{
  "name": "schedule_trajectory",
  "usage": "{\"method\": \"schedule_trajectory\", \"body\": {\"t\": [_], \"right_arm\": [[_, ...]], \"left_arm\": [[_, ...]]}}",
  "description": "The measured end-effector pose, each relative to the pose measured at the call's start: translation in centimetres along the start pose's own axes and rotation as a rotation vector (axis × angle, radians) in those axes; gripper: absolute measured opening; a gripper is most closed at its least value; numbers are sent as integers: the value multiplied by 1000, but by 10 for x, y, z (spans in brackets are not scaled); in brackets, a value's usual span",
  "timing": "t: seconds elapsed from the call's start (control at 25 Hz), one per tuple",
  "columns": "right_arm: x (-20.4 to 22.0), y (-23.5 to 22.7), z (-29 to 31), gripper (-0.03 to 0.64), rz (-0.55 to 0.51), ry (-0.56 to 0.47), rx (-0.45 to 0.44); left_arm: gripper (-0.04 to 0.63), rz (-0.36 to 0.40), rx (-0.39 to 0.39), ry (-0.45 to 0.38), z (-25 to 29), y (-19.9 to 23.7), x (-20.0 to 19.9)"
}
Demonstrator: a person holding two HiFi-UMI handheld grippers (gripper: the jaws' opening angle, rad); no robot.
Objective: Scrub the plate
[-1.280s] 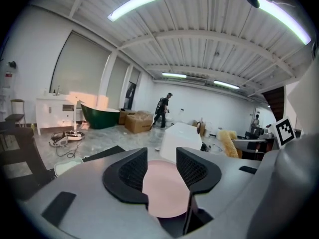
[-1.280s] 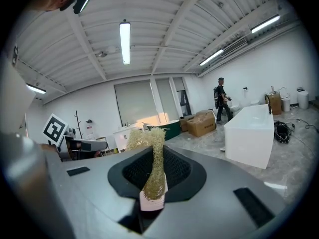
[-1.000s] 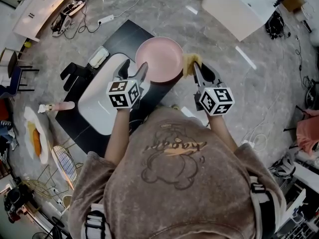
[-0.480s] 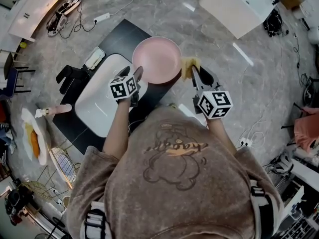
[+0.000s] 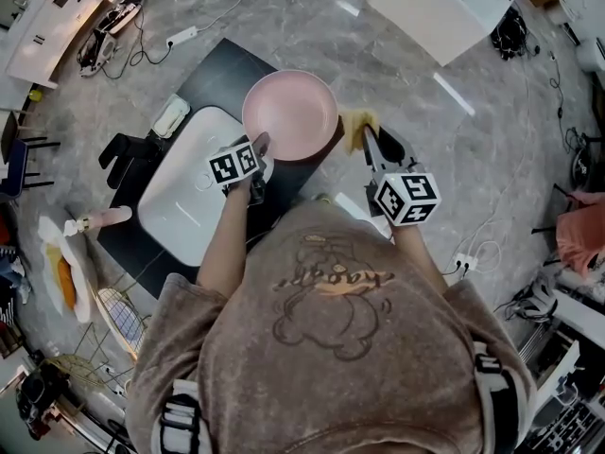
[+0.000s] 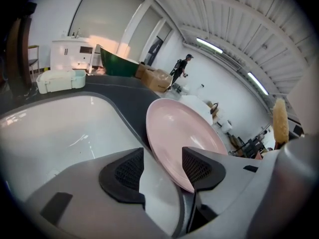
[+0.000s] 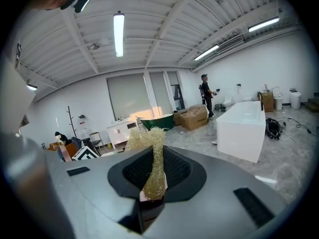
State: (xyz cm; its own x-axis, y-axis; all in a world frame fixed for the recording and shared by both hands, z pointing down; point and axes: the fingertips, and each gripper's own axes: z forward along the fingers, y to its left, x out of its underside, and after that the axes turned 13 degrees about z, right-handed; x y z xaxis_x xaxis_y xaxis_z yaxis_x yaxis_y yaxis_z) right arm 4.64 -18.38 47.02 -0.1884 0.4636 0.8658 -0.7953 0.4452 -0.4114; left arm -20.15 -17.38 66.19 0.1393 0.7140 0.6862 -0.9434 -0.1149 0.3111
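The left gripper (image 6: 163, 167), jaws apart though just closing in, straddles the near rim of the pink plate (image 5: 290, 113), while the right gripper (image 5: 371, 142) clamps a yellow mesh scrubber (image 7: 151, 158) just right of that plate.

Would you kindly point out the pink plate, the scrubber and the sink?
pink plate (image 5: 291, 113): head view, its centre.
scrubber (image 7: 154, 169): right gripper view, its middle.
sink (image 5: 176, 212): head view, bare basin.

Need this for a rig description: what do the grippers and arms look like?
The left gripper and right gripper have smooth grey bodies and black grid-textured jaw pads. Each carries a white cube with black square markers. The person wears a mottled grey-brown top with short sleeves and a bear outline.
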Motion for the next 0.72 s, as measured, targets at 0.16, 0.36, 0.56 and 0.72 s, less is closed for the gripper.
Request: {"method": "schedule_trajectory", "body": {"t": [0.16, 0.36, 0.56, 0.72], "right_arm": [[2, -3, -1, 49, 4, 5, 9], [5, -5, -2, 49, 7, 5, 17], [4, -8, -4, 49, 8, 6, 20], [4, -10, -6, 49, 9, 7, 22]], "left_arm": [[220, -34, 14, 27, 8, 0, 3], [153, -64, 20, 43, 13, 2, 8], [115, -102, 10, 43, 12, 2, 7], [103, -109, -5, 49, 10, 5, 7]]}}
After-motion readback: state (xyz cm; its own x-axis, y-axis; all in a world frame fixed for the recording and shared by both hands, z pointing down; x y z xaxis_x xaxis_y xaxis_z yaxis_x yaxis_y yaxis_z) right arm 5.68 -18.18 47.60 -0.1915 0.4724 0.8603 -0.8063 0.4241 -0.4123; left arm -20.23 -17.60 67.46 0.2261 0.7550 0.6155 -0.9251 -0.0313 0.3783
